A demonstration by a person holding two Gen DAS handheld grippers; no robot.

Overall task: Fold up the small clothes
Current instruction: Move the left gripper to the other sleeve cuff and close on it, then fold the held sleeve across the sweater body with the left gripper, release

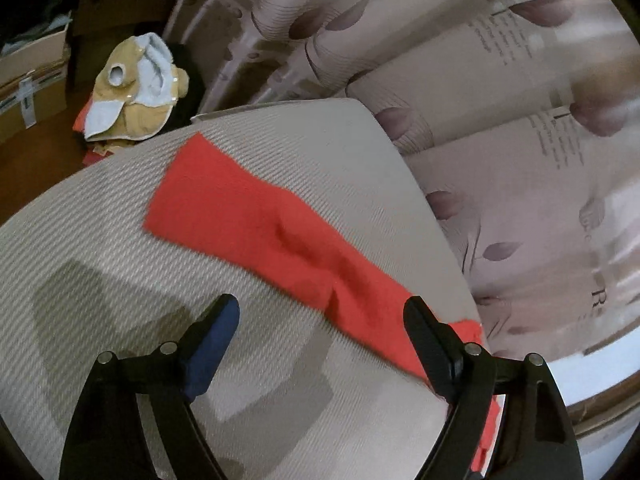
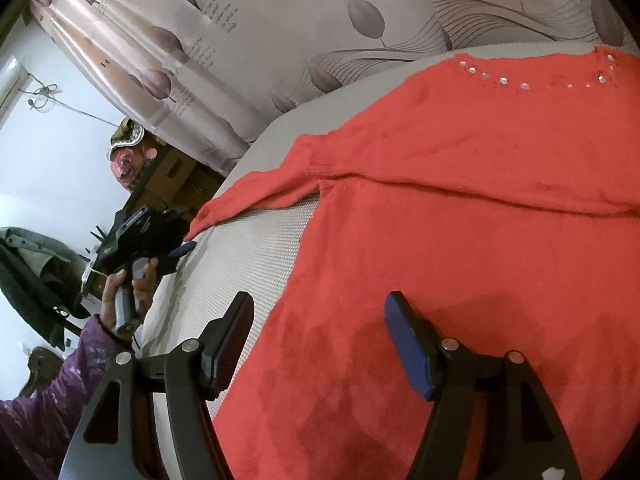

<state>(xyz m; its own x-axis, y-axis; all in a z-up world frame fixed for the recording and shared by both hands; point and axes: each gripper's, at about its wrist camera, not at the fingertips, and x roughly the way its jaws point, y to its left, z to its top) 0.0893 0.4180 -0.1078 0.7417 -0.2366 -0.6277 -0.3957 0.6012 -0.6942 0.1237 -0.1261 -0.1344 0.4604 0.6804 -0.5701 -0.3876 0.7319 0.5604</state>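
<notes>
A red knit sweater (image 2: 460,208) lies flat on the beige ribbed cushion (image 1: 100,260), sleeve toward its edge. Left gripper (image 1: 320,320) and right gripper (image 2: 320,316) hover over it, jaws apart, gripping nothing.

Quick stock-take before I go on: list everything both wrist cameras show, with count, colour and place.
red sweater: one, red, flat on the surface, its sleeve stretched out
ribbed surface: one, beige, under the sweater
curtain: one, pale with purple leaves, behind
clothes pile: one, tan and white, far left
cardboard box: one, brown, far left
left gripper: one, black, jaws open by the sleeve
right gripper: one, black, jaws open over the sweater
hand: one, purple sleeve
</notes>
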